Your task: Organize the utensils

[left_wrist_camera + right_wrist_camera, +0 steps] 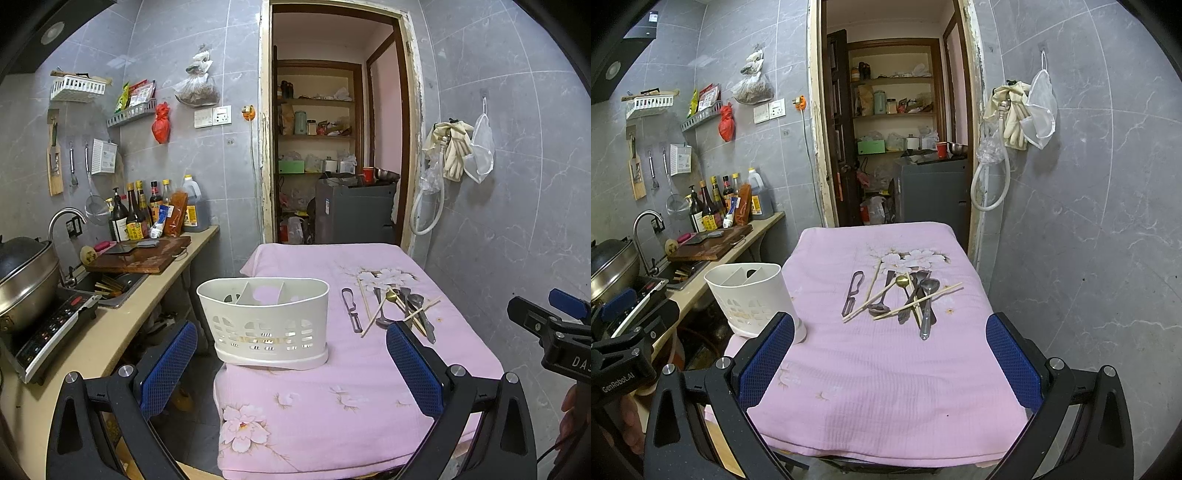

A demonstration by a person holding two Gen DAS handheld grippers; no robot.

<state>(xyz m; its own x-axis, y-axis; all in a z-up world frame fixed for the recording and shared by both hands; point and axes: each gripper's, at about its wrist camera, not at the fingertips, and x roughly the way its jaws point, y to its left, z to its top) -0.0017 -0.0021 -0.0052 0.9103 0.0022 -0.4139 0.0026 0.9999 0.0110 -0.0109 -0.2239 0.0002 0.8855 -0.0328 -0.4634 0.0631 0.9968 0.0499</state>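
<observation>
Utensil pile [903, 297] well ahead of spread, seemingly empty right gripper [890, 354]

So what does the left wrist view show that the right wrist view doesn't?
Only the left wrist view shows the white caddy whole, dividers and base, with nothing inside visible. Only the right wrist view shows the utensil pile unblocked; there a finger hides the caddy's base. Both show the pink cloth, the peeler beside the pile, and open, empty hand-held grippers.

Grey marble-tiled walls [517, 184], open doorway [332, 129] onto pantry shelves [317, 136], counter [110, 332] left.
</observation>
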